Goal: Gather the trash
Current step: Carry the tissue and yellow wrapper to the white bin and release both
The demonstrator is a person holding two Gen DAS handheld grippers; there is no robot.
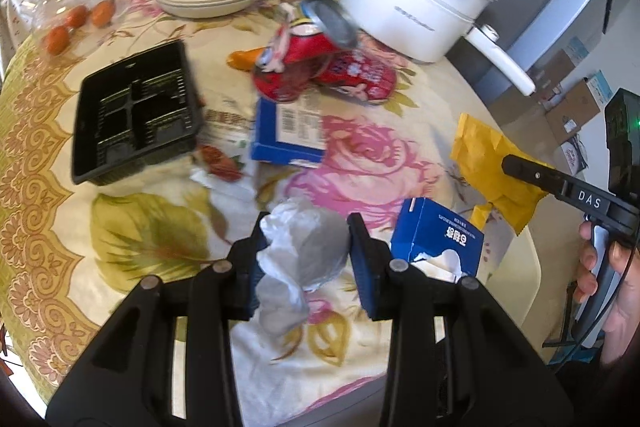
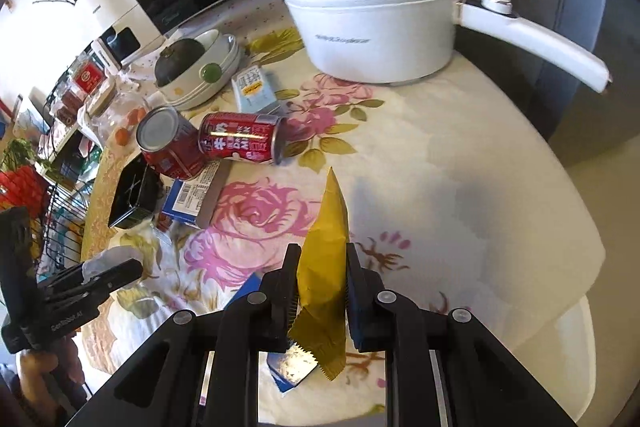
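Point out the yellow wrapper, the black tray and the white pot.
yellow wrapper (image 2: 322, 267), right wrist view, middle of its crinkled face.
black tray (image 1: 138, 113), left wrist view, its ribbed inside.
white pot (image 2: 376, 27), right wrist view, its side wall.

The left gripper (image 1: 308, 247) angles steeply down over the table's near edge, its jaws clamped on crumpled white tissue (image 1: 298, 259). The right gripper (image 2: 322, 287), equally steep, pinches a yellow foil wrapper (image 2: 324, 259). A hand (image 1: 608, 279) grips the right handle.

Black grippers (image 1: 306, 247), blue-padded jaws
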